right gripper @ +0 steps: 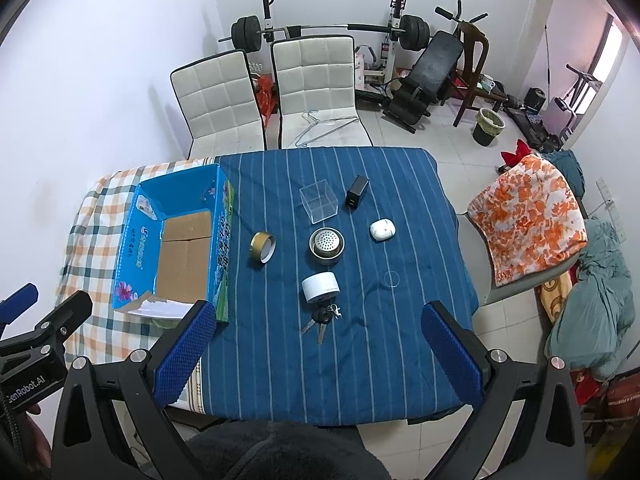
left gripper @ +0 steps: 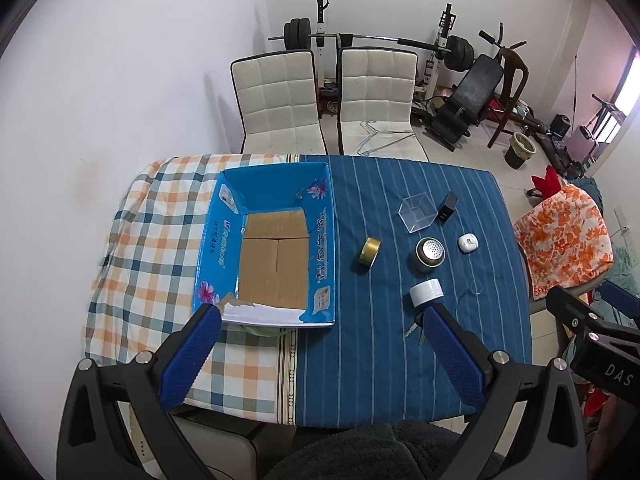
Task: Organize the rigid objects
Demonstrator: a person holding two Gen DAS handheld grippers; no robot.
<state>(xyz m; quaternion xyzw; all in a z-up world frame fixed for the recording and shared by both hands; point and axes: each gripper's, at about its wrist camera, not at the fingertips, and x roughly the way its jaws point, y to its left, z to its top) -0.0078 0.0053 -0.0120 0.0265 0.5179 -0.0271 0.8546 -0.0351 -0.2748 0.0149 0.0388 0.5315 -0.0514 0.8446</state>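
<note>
Two handheld grippers with blue textured pads hover above a table spread with a blue striped cloth; the left gripper and the right gripper both have their fingers spread wide, grasping nothing. An open blue cardboard box sits at the left. On the cloth to its right, apart from one another, lie a gold tape roll, clear plastic cube, black charger, perforated metal cup, white earbud case, white cylinder and keys.
</note>
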